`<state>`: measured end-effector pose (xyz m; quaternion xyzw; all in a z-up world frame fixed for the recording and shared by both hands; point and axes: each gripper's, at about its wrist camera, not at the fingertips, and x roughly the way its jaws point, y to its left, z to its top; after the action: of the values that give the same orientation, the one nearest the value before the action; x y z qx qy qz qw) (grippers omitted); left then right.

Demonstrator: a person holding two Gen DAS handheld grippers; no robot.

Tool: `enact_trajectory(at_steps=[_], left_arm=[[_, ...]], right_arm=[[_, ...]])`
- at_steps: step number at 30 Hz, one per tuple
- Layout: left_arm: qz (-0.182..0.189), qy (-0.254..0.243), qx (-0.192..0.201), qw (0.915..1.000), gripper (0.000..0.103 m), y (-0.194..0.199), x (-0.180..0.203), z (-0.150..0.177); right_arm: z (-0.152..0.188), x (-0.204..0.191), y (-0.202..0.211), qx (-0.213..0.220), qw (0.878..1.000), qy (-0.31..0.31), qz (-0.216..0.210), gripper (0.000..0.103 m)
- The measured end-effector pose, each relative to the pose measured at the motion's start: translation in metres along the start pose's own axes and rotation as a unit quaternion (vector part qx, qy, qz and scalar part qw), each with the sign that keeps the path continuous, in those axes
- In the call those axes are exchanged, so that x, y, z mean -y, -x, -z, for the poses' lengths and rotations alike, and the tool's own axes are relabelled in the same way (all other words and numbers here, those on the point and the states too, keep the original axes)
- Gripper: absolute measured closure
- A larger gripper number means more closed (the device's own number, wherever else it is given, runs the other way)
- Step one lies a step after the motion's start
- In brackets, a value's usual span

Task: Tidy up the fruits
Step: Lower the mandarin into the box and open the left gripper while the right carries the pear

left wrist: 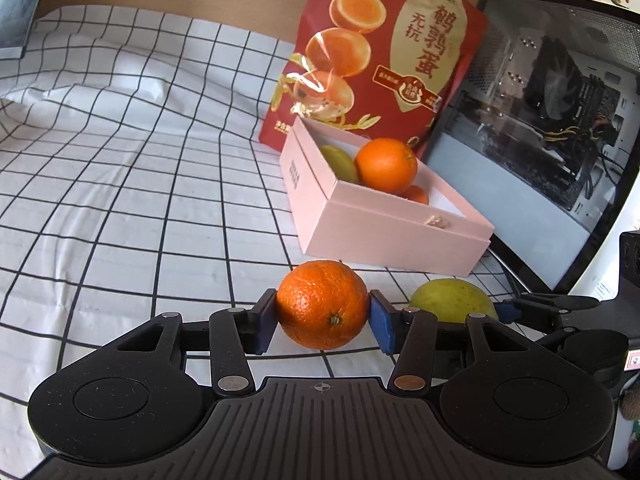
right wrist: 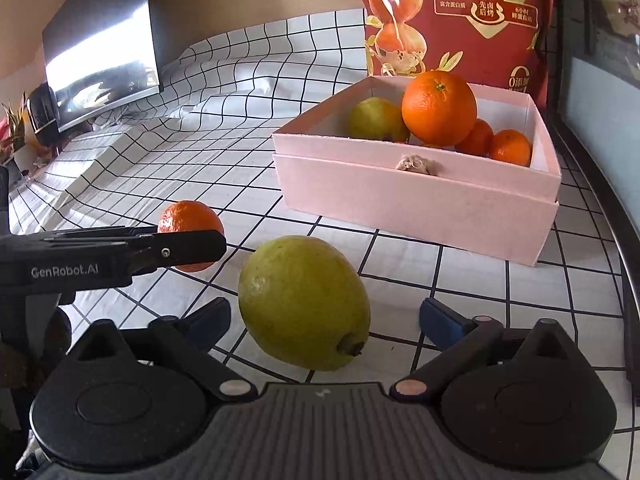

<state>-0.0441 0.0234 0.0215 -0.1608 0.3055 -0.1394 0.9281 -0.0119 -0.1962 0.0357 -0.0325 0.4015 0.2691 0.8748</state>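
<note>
White checked cloth [left wrist: 120, 160] across the whole surface, creased toward the far left. Left wrist view: left gripper [left wrist: 322, 318] clamped on an orange [left wrist: 322, 305], blue pads tight against its two sides, fruit resting on the cloth. Just behind, a pink box [left wrist: 384, 236] already holding a green fruit, a big orange and a smaller one. Behind the box, a red snack bag [left wrist: 384, 52] standing upright; to the right, a glass-sided computer case [left wrist: 532, 128] close against the box. Right of the gripped orange, a green guava [left wrist: 452, 300] with the other gripper's fingertip beside it.

Right wrist view: right gripper [right wrist: 324, 322] spread wide around the guava [right wrist: 304, 300], pads clear of it on both sides. Left gripper's black arm reaching in from the left, covering part of the orange [right wrist: 188, 218]. Box [right wrist: 420, 196] far right, bag [right wrist: 452, 20] behind it, dark monitor [right wrist: 100, 40] far left.
</note>
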Motion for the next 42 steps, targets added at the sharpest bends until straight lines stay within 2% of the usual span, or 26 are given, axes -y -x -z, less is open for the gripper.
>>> enact_trajectory(at_steps=[2, 5, 7, 11, 14, 16, 18, 20, 23, 26, 29, 32, 39, 42], left_arm=[[0.0, 0.002, 0.003, 1.0, 0.049, 0.001, 0.0, 0.0], [-0.002, 0.009, 0.01, 0.9999, 0.049, 0.004, -0.002, 0.001], [-0.007, 0.014, 0.012, 0.9998, 0.049, 0.004, -0.003, 0.0], [-0.01, 0.017, -0.01, 0.9997, 0.049, -0.002, -0.003, -0.001], [-0.012, 0.014, -0.015, 0.9997, 0.049, -0.005, -0.001, -0.004], [-0.008, 0.016, -0.018, 0.9997, 0.049, -0.008, 0.002, -0.012], [-0.001, 0.015, -0.017, 0.9997, 0.049, -0.009, 0.009, -0.03], [0.012, 0.012, -0.001, 0.9999, 0.049, -0.006, 0.021, -0.056], [0.023, -0.012, 0.041, 0.9988, 0.049, -0.001, 0.045, -0.099], [0.028, -0.025, 0.052, 0.998, 0.049, -0.012, 0.061, -0.133], [0.047, -0.025, 0.017, 0.9985, 0.049, -0.042, 0.068, -0.149], [0.03, -0.038, -0.025, 0.9985, 0.049, -0.078, 0.072, -0.144], [-0.008, -0.094, -0.122, 0.9881, 0.049, -0.138, 0.074, -0.114], [-0.029, -0.107, -0.105, 0.9883, 0.046, -0.137, 0.07, -0.108]], right_arm=[[0.0, -0.004, -0.001, 0.0, 1.0, 0.01, 0.004, 0.009], [0.0, -0.01, -0.003, 0.001, 1.0, 0.028, 0.012, 0.022], [0.0, -0.012, -0.002, 0.006, 0.999, 0.036, 0.012, 0.041], [0.001, -0.014, 0.001, 0.006, 0.999, 0.041, 0.013, 0.042], [-0.003, -0.007, 0.004, -0.001, 1.0, 0.022, 0.008, 0.042], [-0.01, 0.001, 0.009, 0.001, 1.0, -0.005, 0.005, 0.042], [-0.022, 0.005, 0.019, 0.018, 0.999, -0.016, 0.021, 0.042], [-0.042, 0.002, 0.035, 0.043, 0.998, -0.009, 0.045, 0.042], [-0.092, -0.005, 0.074, 0.094, 0.993, -0.001, 0.07, 0.042], [-0.141, -0.006, 0.104, 0.135, 0.986, -0.001, 0.094, 0.042], [-0.182, -0.006, 0.119, 0.163, 0.978, 0.004, 0.131, 0.042], [-0.202, -0.001, 0.116, 0.172, 0.972, 0.004, 0.162, 0.042], [-0.199, 0.015, 0.082, 0.137, 0.978, -0.024, 0.157, 0.042], [-0.19, 0.016, 0.077, 0.129, 0.978, -0.02, 0.16, 0.042]])
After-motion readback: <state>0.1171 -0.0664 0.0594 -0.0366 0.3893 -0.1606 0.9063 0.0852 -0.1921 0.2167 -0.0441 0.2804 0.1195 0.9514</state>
